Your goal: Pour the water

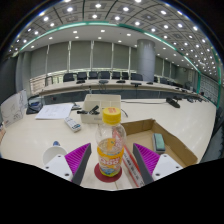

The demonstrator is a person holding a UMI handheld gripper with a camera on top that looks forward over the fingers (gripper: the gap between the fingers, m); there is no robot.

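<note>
Bottle [110, 145] first: it is standing upright on a round red coaster [108, 172] near the front edge of the pale tabletop [40, 135], a clear plastic one with an orange cap and a bright yellow and pink label, and the gripper [109, 163] is reaching in around it from the near side. The jaws are standing apart, one magenta pad [78, 155] to the left of the bottle and the other to the right, and I am seeing a sliver of space on each side, so the bottle is resting on its own base between them rather than being squeezed. That placement makes sense to me: the fingers are lining up at the labelled body, below the cap, where a firm hold would let the bottle be tipped for pouring. Just beyond the bottle a shallow brown cardboard tray [165, 135] is lying to the right, with a small green object [159, 141] sitting in it. Farther back, a white box-like container [103, 104] is standing in the middle of the tabletop, and to the left a small remote-like item [72, 124] is lying beside some papers [55, 112]. I cannot make out a cup or glass to receive the water. Rows of dark chairs [100, 76] and long desks are filling the far side of the room under ceiling lights. My guess is that the pouring is barely starting, with the grasp itself not yet made.
</note>
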